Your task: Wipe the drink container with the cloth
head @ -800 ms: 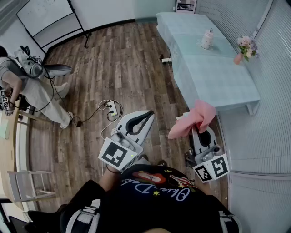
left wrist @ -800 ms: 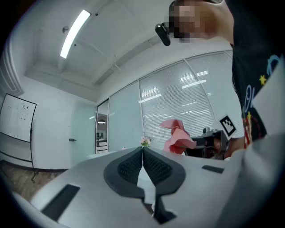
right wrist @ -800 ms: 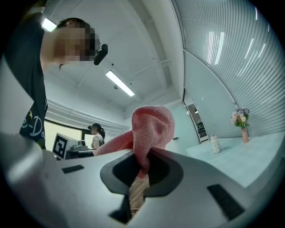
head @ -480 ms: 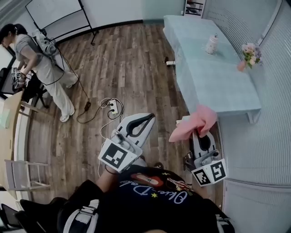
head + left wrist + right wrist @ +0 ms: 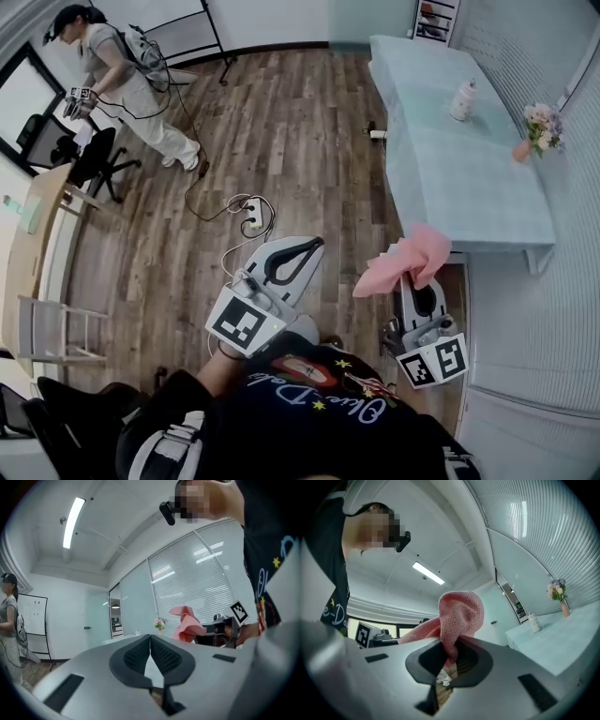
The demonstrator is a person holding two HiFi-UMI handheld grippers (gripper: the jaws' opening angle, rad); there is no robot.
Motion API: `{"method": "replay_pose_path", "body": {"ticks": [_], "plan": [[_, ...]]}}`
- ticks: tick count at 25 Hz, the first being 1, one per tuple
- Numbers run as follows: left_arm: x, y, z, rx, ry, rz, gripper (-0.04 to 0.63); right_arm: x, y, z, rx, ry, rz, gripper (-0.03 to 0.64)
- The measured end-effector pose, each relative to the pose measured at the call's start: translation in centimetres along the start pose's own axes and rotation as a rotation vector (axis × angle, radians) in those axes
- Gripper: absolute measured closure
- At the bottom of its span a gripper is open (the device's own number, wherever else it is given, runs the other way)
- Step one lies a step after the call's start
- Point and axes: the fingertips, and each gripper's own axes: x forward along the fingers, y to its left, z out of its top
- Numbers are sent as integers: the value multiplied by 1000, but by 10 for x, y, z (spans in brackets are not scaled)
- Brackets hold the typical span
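A pink cloth (image 5: 403, 262) hangs bunched from my right gripper (image 5: 418, 275), whose jaws are shut on it; the same cloth (image 5: 458, 617) rises out of the jaws in the right gripper view. My left gripper (image 5: 302, 249) is held beside it over the wooden floor, shut and empty, its pads (image 5: 151, 653) pressed together. The drink container (image 5: 462, 99), a white bottle, stands far off on the long table (image 5: 441, 178) covered in pale blue cloth. It shows small in the right gripper view as a bottle (image 5: 534, 622).
A vase of flowers (image 5: 536, 131) stands at the table's right edge. A power strip with cables (image 5: 249, 211) lies on the floor ahead. A person (image 5: 122, 75) stands at the far left near a desk (image 5: 37, 244) and chair. A blind-covered wall runs along the right.
The head view has swung: the table, bottle and flowers shifted right, and the person at far left moved up and right. Both grippers stay in place, the cloth held throughout.
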Motion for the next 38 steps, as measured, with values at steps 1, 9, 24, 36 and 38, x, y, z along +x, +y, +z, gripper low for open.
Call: {"method": "replay_pose_path", "body": {"ticks": [1,9,24,36,38], "plan": [[-1,1,-1,2,1,5,591,1,0,-2,3,2,5,603],[-2,18,-9,-12,0,40,591,19,-1,-10,1,28,28,603],[58,126,-18,-65,-54,-40,591,119,-35,-8,-53,16,-75,603],[92,223,-42,-96,-66,-58,591,218,-55,-35,-63,40,-96,603],[97,238,-44,-107,-64,-63,591,233,-58,-36,-68,42,-105,603]]}}
